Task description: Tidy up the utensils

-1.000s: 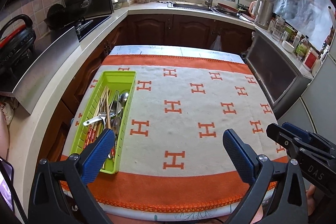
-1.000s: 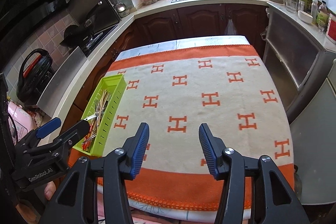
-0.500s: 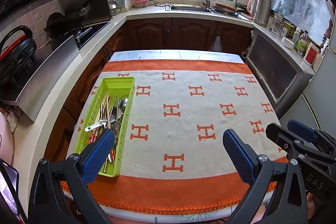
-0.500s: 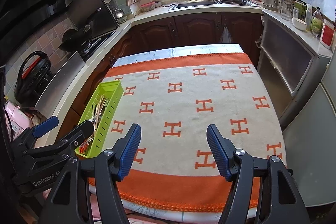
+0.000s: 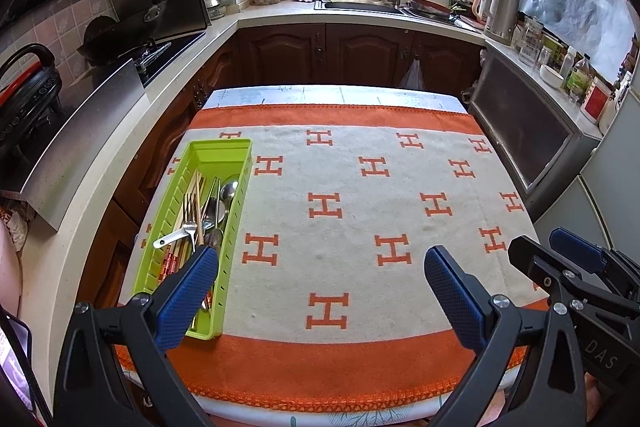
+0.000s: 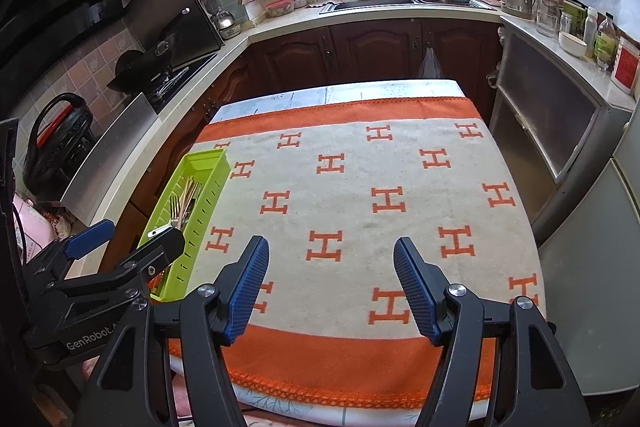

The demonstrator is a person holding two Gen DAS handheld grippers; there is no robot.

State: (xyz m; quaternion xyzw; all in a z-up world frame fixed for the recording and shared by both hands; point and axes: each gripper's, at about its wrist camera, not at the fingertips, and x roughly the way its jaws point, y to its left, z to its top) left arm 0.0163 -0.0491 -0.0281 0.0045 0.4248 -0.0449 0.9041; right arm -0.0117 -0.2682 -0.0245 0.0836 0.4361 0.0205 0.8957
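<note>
On the left side of the table, in the left wrist view, a lime-green utensil tray (image 5: 202,227) lies on the orange-bordered cloth (image 5: 360,219), its long axis running from the near edge toward the far one. It sits close to the cloth's left edge, its near end just short of the orange border. Forks (image 5: 191,211), spoons (image 5: 229,191) and chopsticks lie lengthwise in it, bowls and tines toward the far end; one metal handle (image 5: 170,239) crosses over the left wall. The rest of the cloth is open. The left gripper (image 5: 320,283) hangs over the near edge, jaws spread wide, nothing between them.

From the right wrist view, the tray (image 6: 208,179) appears at far left, partly behind the left gripper's finger (image 6: 160,247). The right gripper (image 6: 330,279) is released and holds nothing, above the cloth's (image 6: 360,167) near orange band.
</note>
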